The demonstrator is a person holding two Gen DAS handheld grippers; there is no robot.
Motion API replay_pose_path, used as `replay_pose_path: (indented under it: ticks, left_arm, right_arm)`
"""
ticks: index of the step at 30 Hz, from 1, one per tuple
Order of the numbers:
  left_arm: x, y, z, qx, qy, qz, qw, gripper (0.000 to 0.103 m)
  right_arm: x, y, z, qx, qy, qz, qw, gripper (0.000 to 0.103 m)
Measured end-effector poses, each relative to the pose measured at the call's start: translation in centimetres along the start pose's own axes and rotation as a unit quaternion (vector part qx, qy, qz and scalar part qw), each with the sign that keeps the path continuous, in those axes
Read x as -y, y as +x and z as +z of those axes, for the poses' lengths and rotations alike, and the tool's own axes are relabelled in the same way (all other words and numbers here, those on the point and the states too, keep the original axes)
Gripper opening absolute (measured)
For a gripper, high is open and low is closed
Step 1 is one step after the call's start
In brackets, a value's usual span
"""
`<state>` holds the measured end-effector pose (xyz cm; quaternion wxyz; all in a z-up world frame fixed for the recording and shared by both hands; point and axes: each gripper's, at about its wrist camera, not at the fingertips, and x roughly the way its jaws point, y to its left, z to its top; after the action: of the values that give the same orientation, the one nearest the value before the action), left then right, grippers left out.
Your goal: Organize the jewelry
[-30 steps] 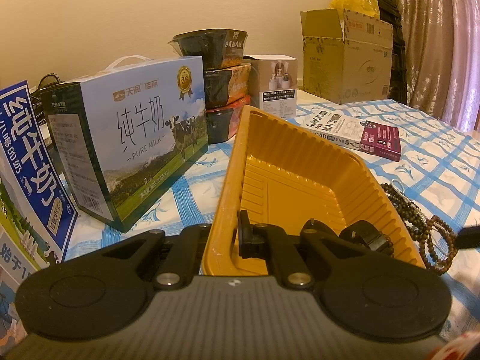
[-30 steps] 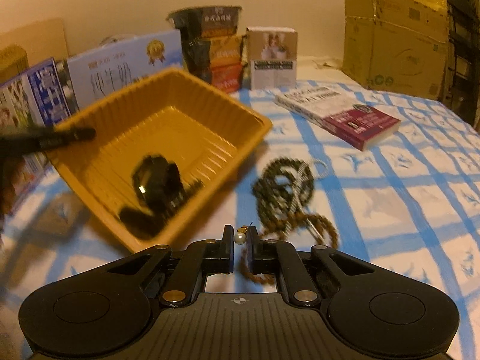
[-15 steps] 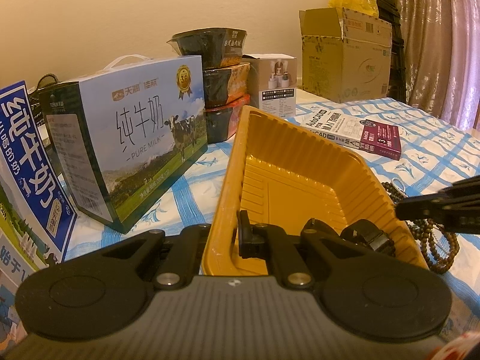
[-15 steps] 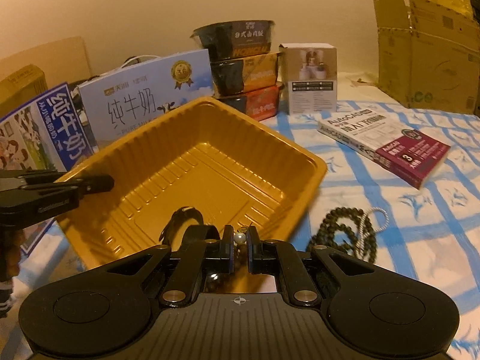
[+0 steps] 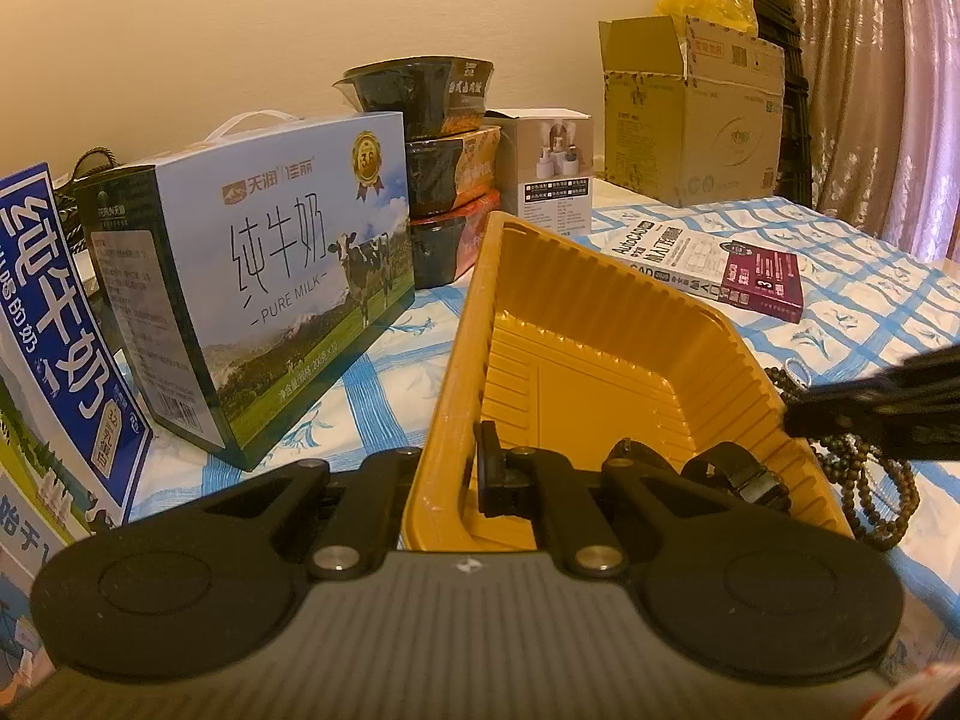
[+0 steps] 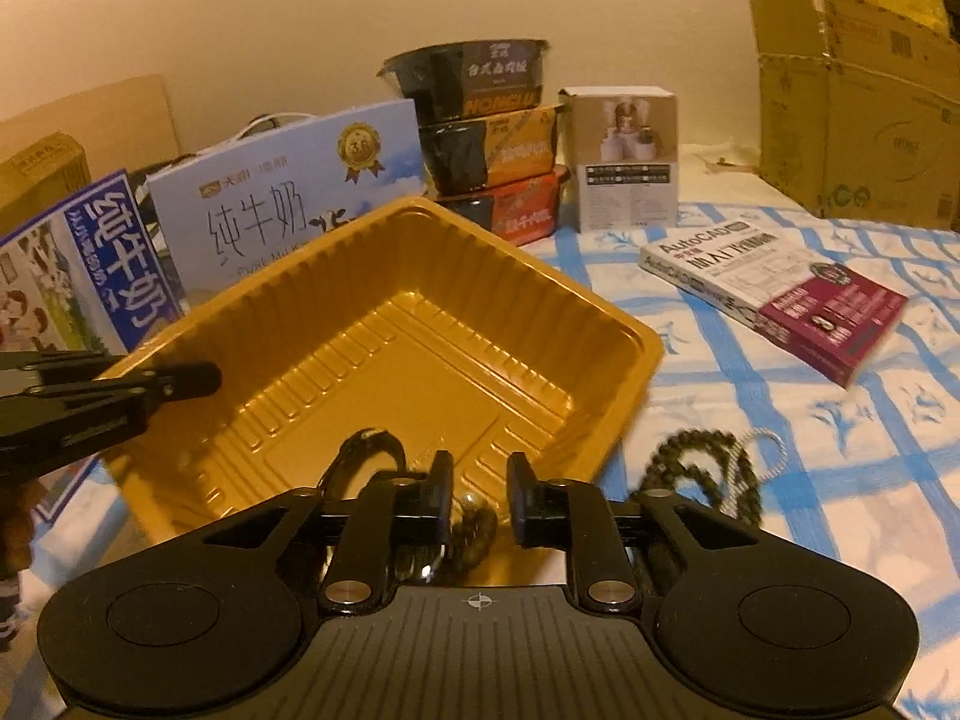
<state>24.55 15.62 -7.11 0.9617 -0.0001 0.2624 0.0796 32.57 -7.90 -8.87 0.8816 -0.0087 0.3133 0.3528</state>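
I see a big milk box (image 5: 258, 324) with a cow on it, standing on the bench (image 6: 840, 450) with its blue checked cloth. Just beside it three food bowls (image 6: 486, 144) are stacked up. Next to them stands a small white box (image 6: 627, 159). A book (image 6: 780, 300) lies flat. A brown cardboard box (image 5: 690, 120) sits at the back, a yellow bag (image 5: 705, 3) behind it.

Our left gripper (image 5: 465, 474) is clamped tight with its fingers pressed inward, held level; our right gripper (image 6: 479, 501) hovers with its jaws spread apart, nothing between them
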Motion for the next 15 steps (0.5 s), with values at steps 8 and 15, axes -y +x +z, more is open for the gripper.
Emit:
replay_pose_path:
  ticks: [8, 15]
  left_arm:
    - [0.0, 0.1, 0.1, 0.001, -0.003, 0.001, 1.0000, 0.006]
    - [0.2, -0.1, 0.1, 0.003, -0.003, 0.003, 1.0000, 0.006]
  right_arm:
    - [2.0, -5.5, -3.3, -0.019, 0.059, -0.040, 0.997, 0.028]
    - [3.9, -8.3, -5.9, -0.047, 0.085, -0.077, 0.992, 0.028]
